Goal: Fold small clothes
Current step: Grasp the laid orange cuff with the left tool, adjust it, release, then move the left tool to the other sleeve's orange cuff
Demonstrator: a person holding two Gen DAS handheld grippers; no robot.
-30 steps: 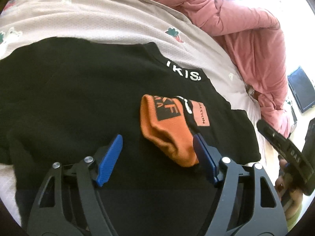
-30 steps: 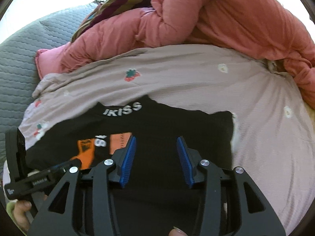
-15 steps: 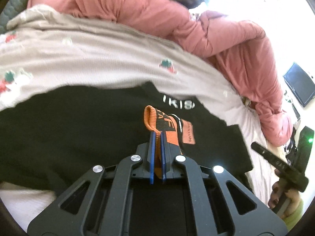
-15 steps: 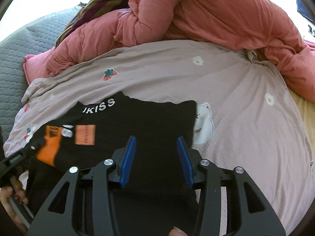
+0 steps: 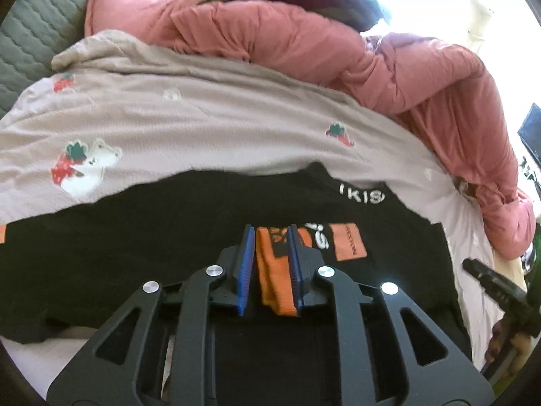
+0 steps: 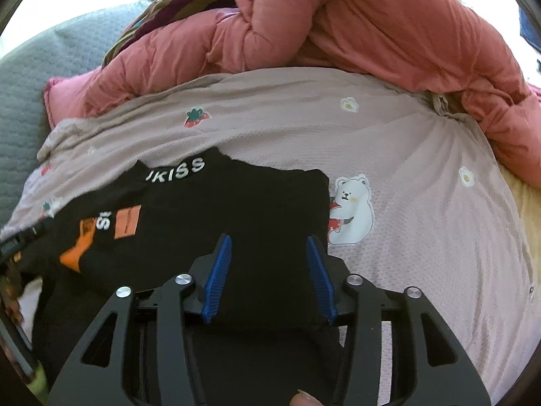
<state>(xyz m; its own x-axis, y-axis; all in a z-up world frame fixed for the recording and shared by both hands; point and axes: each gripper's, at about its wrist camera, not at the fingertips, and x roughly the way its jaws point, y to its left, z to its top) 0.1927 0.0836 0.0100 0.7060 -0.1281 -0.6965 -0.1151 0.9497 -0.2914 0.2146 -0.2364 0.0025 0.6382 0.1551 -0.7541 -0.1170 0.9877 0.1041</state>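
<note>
A black shirt [image 5: 152, 223] with white collar lettering and orange patches lies on the bed; it also shows in the right wrist view [image 6: 263, 203]. Its orange sleeve cuff [image 5: 274, 277] sits between the blue pads of my left gripper [image 5: 270, 237], which stand slightly apart around it, holding it over the shirt's chest. The cuff shows in the right wrist view [image 6: 76, 253] at the far left. My right gripper [image 6: 268, 242] is open, hovering over the shirt's right side, and empty.
A pale pink sheet [image 6: 422, 176] with bear and strawberry prints covers the bed. A bunched pink duvet [image 5: 304, 40] lies along the far side, with a striped cloth [image 6: 175, 3] behind it. A grey quilted surface [image 5: 37, 27] is at far left.
My left gripper closed on the orange cuff and carried it over the shirt's chest; its pads now stand a little wider than half a second ago. My right gripper shifted right along the shirt, staying open.
</note>
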